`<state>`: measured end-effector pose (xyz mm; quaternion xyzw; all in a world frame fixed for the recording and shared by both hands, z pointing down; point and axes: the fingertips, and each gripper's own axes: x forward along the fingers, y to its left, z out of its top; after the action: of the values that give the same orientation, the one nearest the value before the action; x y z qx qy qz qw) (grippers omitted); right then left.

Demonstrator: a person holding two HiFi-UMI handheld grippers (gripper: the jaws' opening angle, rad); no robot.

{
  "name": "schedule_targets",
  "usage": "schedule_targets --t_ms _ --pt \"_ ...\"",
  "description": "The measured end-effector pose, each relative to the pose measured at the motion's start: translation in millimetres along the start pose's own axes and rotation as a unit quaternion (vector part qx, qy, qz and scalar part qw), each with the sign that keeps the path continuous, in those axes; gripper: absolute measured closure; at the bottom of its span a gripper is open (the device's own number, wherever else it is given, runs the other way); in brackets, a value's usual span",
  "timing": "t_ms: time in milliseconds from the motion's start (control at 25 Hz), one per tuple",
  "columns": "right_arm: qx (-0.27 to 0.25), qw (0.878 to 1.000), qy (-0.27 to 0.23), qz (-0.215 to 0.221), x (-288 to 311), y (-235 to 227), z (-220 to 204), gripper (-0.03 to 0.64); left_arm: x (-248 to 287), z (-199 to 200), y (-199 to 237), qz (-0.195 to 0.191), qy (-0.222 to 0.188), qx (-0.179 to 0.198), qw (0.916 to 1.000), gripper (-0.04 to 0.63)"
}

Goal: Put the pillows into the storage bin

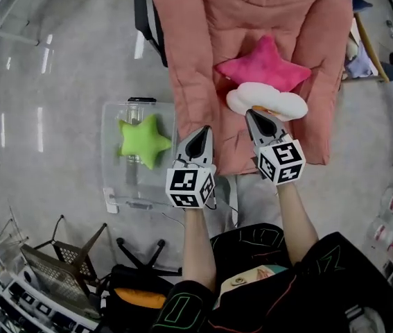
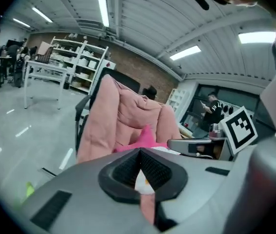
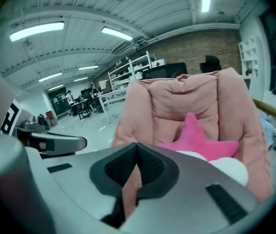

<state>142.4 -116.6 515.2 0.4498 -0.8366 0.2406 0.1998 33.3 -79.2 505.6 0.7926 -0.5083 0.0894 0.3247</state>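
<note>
Well, at the left a clear storage bin (image 1: 115, 180) stands on the floor with a green star pillow (image 1: 143, 140) lying inside. Beside it the left tongs (image 1: 197, 139) hover over the front edge of the pink padded chair (image 1: 203, 33), pressed together and empty. The right tongs (image 1: 257, 118), likewise closed on nothing, point at a white cloud pillow (image 1: 269, 100) that rests against a pink star pillow (image 1: 262, 66) on the seat.

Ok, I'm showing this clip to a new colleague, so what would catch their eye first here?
Probably the hot-pink star pillow on the salmon-padded chair, with a white cloud pillow resting against its near side. Left of the chair, a lime-green star pillow lies in the clear storage bin on the floor.
</note>
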Motion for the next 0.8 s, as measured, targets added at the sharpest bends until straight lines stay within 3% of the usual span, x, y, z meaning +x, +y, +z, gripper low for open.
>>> schedule_targets --t_ms 200,320,440,560,800 --pt "0.017 0.998 -0.003 -0.065 -31.3 -84.7 -10.1 0.614 64.3 -4.3 -53.1 -0.037 0.027 0.013 0.9989 0.601" --pt "0.017 0.996 0.004 -0.082 -46.6 -121.9 -21.8 0.597 96.9 -16.9 -72.7 -0.035 0.063 0.055 0.9958 0.549" --pt "0.001 0.995 0.038 -0.088 -50.6 -155.1 -39.5 0.441 127.1 -30.2 -80.1 -0.019 0.096 0.084 0.9916 0.453" --pt "-0.014 0.991 0.082 -0.101 -53.1 -179.9 -61.9 0.386 150.0 -44.4 -75.8 0.003 0.13 0.085 0.9879 0.351" --pt "0.007 0.995 0.087 -0.047 -38.1 -202.0 -77.6 0.33 189.4 -80.0 -64.9 0.032 0.195 0.1 0.975 0.256"
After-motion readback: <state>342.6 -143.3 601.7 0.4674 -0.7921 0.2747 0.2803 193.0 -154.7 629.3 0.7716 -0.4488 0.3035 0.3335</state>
